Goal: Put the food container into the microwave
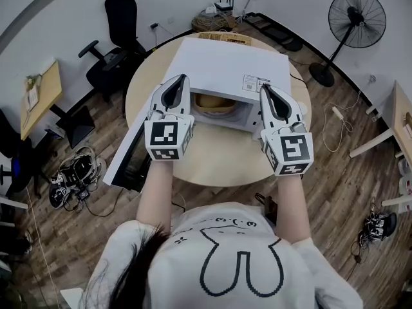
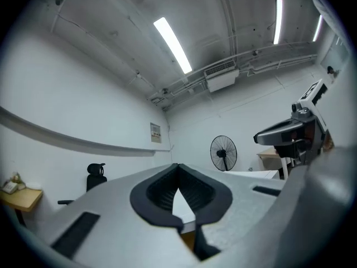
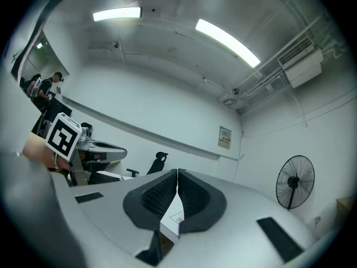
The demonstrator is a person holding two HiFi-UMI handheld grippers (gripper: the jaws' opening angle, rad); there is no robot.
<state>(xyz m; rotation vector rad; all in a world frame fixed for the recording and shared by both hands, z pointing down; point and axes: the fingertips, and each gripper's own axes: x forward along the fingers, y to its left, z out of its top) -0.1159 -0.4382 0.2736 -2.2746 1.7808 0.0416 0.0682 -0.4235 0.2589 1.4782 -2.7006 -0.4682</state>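
Note:
A white microwave (image 1: 225,66) stands on a round table (image 1: 219,163), its door (image 1: 132,156) swung open to the left. A tan food container (image 1: 215,103) sits inside the cavity. My left gripper (image 1: 183,78) is raised in front of the cavity's left side, tips touching, holding nothing. My right gripper (image 1: 262,87) is raised at the cavity's right side, also shut and empty. In the left gripper view the left gripper's (image 2: 177,165) pads meet, and the right gripper (image 2: 295,130) shows beside it. The right gripper view shows the right gripper (image 3: 177,172) closed the same way.
A black office chair (image 1: 119,44) stands beyond the table at the left, and a floor fan (image 1: 356,19) at the far right. A wooden desk (image 1: 40,98) is at the left. Cables and gear (image 1: 74,176) lie on the floor. A cardboard box (image 1: 225,37) lies behind the microwave.

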